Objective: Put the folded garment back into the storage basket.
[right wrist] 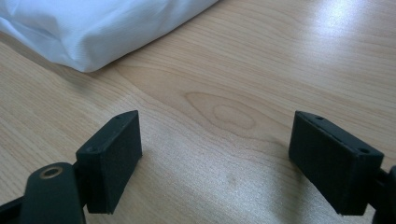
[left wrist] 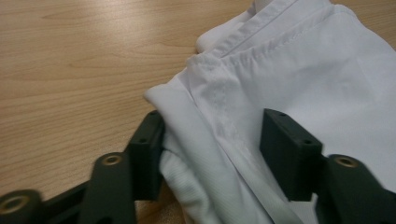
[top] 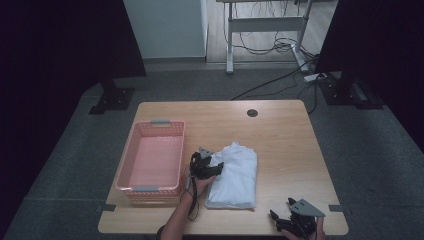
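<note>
Left gripper [top: 214, 167] taking hold of a folded white shirt [top: 233, 176] on the table [top: 285, 145].

The shirt is lying flat near the middle of the wooden table, just right of a pink basket [top: 152, 157], with its collar end pointing away from the person. In the left gripper view the jaws are standing either side of the shirt's [left wrist: 280, 79] left edge, partly drawn in, with a thick fold of cloth bunching between them; the left pad is pressing into the fabric. The right gripper [top: 289, 214] is resting low at the table's near right corner, well apart from the shirt, its jaws standing wide with bare wood between them.
</note>
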`<control>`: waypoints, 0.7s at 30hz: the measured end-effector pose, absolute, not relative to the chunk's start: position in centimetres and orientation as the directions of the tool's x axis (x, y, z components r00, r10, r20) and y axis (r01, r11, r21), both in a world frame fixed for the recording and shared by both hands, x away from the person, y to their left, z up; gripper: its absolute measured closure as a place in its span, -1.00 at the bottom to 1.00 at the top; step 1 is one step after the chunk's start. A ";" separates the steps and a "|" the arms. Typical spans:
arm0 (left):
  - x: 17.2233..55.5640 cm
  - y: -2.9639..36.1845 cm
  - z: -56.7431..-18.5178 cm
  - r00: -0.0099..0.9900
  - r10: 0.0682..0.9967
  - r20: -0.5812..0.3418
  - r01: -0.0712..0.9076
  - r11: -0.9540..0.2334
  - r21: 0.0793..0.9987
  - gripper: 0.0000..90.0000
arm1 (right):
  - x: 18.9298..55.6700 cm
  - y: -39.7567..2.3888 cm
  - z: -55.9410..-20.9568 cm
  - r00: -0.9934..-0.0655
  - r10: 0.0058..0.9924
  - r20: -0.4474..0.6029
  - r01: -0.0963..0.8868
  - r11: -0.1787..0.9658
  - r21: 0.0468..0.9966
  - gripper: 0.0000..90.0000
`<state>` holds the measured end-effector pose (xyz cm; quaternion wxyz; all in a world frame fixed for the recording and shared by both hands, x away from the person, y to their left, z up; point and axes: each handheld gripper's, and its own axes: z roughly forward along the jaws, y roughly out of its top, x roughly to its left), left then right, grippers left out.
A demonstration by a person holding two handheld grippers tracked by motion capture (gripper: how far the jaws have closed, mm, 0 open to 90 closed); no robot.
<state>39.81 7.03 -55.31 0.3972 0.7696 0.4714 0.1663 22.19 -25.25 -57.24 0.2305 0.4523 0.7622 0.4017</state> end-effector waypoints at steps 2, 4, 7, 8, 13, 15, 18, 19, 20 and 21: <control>39.8 7.0 -55.3 0.502 0.855 -0.125 0.594 -0.236 0.769 0.08 | 22.2 -25.2 -57.2 -0.484 0.875 0.012 0.505 0.268 0.821 -0.62; 39.8 7.1 -55.3 0.501 0.855 -0.134 0.596 -0.229 0.770 0.17 | 22.2 -25.2 -57.2 -0.484 0.875 0.012 0.504 0.268 0.821 -0.62; 39.8 7.1 -55.4 0.497 0.856 -0.141 0.597 -0.219 0.772 0.28 | 22.2 -25.2 -57.2 -0.484 0.875 0.012 0.504 0.268 0.821 -0.62; 39.7 7.1 -55.4 0.496 0.857 -0.141 0.596 -0.217 0.773 0.30 | 22.2 -25.2 -57.2 -0.484 0.875 0.012 0.504 0.268 0.821 -0.62; 39.2 6.8 -55.2 0.496 0.862 -0.107 0.571 -0.231 0.788 0.55 | 22.2 -25.2 -57.2 -0.485 0.875 0.013 0.505 0.268 0.821 -0.62; 39.1 6.7 -55.0 0.497 0.861 -0.103 0.566 -0.232 0.791 0.60 | 22.2 -25.3 -57.2 -0.485 0.875 0.013 0.505 0.268 0.821 -0.62; 39.0 6.8 -54.9 0.495 0.862 -0.108 0.565 -0.226 0.793 0.60 | 22.2 -25.3 -57.3 -0.486 0.874 0.013 0.504 0.268 0.822 -0.62; 39.0 6.8 -54.9 0.495 0.862 -0.107 0.564 -0.225 0.794 0.60 | 22.2 -25.3 -57.3 -0.486 0.874 0.013 0.503 0.268 0.821 -0.62; 38.9 6.8 -54.9 0.495 0.862 -0.106 0.562 -0.225 0.796 0.60 | 22.2 -25.3 -57.3 -0.487 0.873 0.013 0.503 0.269 0.821 -0.62; 38.9 6.8 -54.8 0.495 0.862 -0.106 0.560 -0.224 0.798 0.60 | 22.2 -25.3 -57.2 -0.487 0.873 0.012 0.503 0.269 0.821 -0.62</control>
